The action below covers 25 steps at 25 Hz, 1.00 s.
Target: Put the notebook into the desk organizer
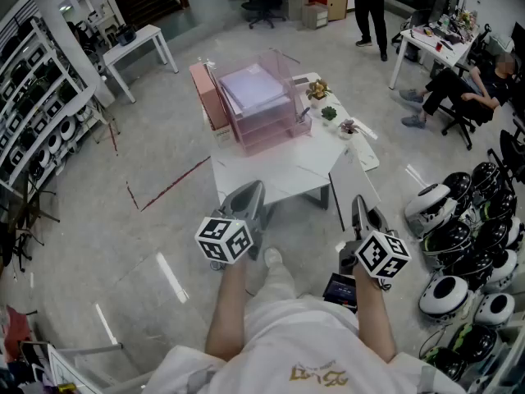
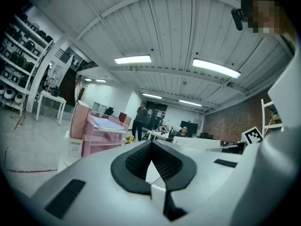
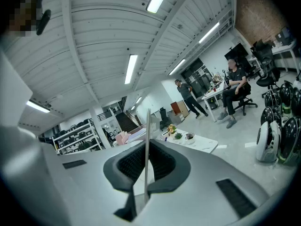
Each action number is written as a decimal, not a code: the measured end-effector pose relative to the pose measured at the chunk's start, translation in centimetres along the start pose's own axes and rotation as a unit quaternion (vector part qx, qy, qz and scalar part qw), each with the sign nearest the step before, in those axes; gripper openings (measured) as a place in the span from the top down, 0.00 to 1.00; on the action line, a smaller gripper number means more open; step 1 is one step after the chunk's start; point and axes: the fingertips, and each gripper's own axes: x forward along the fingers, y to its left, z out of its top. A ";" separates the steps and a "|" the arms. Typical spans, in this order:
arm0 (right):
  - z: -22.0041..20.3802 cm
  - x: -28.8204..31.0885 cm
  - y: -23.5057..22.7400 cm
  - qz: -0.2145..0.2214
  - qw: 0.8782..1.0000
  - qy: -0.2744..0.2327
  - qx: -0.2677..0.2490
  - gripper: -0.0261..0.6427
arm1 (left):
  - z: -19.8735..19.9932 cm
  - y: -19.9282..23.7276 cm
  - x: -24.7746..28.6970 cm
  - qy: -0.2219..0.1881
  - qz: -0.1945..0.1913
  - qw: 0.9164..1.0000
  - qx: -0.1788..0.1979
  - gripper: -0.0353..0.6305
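A clear pink desk organizer [image 1: 262, 105] with stacked trays and white paper on top stands on the white table [image 1: 279, 175] ahead of me. It also shows in the left gripper view [image 2: 101, 135] and, far off, in the right gripper view [image 3: 136, 134]. My right gripper [image 1: 362, 205] is shut on a thin pale notebook [image 1: 354, 175], which shows edge-on as a narrow strip between the jaws [image 3: 146, 149]. It is held short of the table's near right corner. My left gripper [image 1: 254, 190] is shut with nothing in it, just before the table's front edge.
A pink box [image 1: 209, 97] stands left of the organizer, and small potted plants [image 1: 328, 113] right of it. Round white-and-black devices [image 1: 459, 245] are piled on the floor at the right. Shelving [image 1: 33, 97] lines the left. People [image 1: 373, 6] and desks are at the back.
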 end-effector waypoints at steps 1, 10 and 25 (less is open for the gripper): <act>0.0 0.0 0.1 0.000 1.000 0.000 0.000 0.94 | 0.0 0.1 -0.2 0.000 0.001 1.000 0.000 0.92; -0.3 0.4 1.1 0.008 1.000 0.005 -0.023 0.94 | 0.1 0.9 -1.2 0.001 0.014 1.000 -0.005 0.92; 2.7 8.1 4.8 0.046 0.996 -0.020 -0.077 0.94 | 3.1 6.8 2.6 -0.010 0.012 1.000 -0.017 0.92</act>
